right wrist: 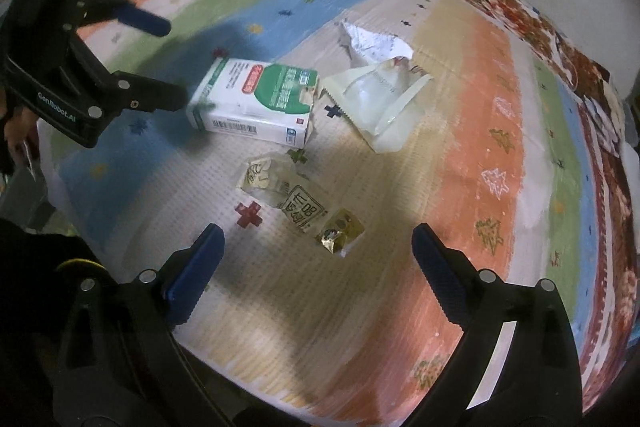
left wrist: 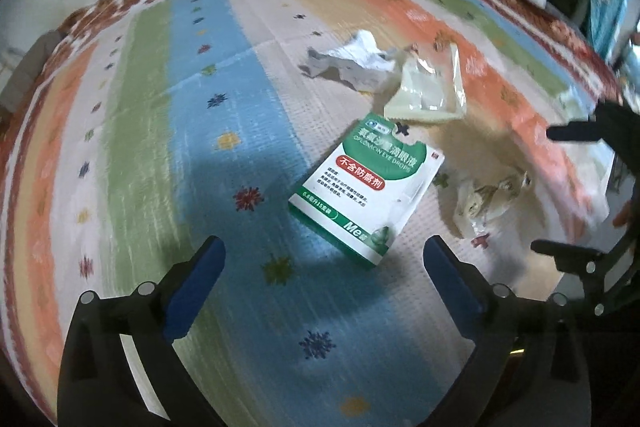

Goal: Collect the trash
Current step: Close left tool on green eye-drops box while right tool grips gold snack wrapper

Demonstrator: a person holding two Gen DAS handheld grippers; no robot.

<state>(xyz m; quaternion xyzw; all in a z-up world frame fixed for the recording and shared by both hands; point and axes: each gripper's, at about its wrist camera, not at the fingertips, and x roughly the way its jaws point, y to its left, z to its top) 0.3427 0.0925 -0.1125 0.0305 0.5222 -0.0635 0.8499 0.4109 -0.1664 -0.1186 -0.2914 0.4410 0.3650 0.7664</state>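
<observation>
Left wrist view: I see my left gripper (left wrist: 324, 259) spread wide and empty above the striped mat (left wrist: 200, 147); the green box (left wrist: 366, 187) lies at one o'clock, wrappers beyond. My right gripper (right wrist: 316, 247) gapes over the gold wrapper (right wrist: 340, 230).

One green and white box (left wrist: 366, 187) lay on the striped mat (left wrist: 208, 131), and it served as the mark for the rest. Beyond its torn end there was one crumpled sheet of white paper (left wrist: 354, 61). Just beside that same end sat one pale, empty plastic pouch (left wrist: 430, 89). On the box's long side, a little apart from it, lay one clear printed wrapper (right wrist: 288, 195), and past that wrapper, farther from the box, one small gold foil wrapper (right wrist: 340, 231). That made five pieces of litter in all, on one mat. Two grippers were in view, each with two blue-padded fingers (left wrist: 196, 281).
</observation>
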